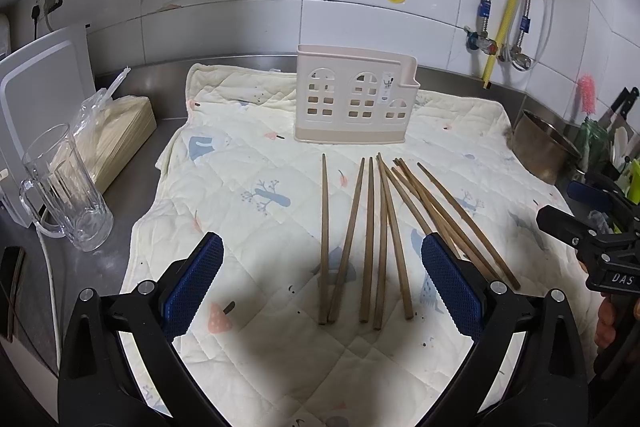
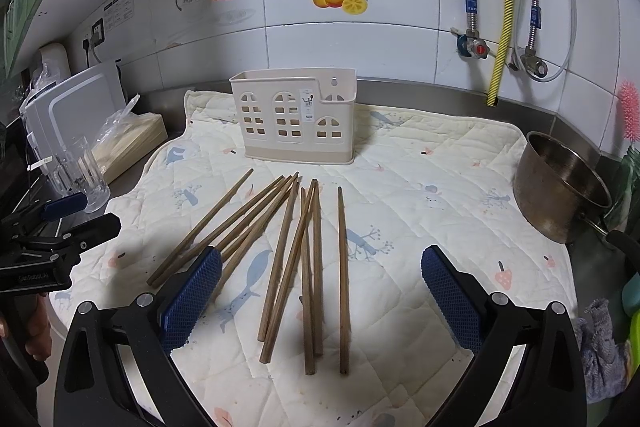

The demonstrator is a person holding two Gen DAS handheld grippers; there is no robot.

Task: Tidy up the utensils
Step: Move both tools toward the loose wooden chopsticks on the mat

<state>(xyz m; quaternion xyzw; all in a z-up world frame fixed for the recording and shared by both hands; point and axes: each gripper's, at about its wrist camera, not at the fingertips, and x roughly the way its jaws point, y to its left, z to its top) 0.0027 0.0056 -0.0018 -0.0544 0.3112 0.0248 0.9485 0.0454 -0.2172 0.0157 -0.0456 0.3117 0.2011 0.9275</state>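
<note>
Both jaws stood wide open and held nothing: the left gripper [image 1: 322, 281] and the right gripper [image 2: 322, 293] hovered over the chopsticks [image 2: 308, 267], fanned loose on the quilted mat [image 2: 420, 219], probably for easy picking. Beyond them the holder [image 2: 296, 119] stood upright, unobstructed; a steel pot [image 2: 560, 187] and glass mug [image 1: 66, 187] sat well aside.

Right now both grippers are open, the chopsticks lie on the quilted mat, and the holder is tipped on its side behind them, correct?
Not quite: the holder stands upright, as the right wrist view shows. The rest holds: both grippers are open and the chopsticks lie on the quilted mat.
</note>
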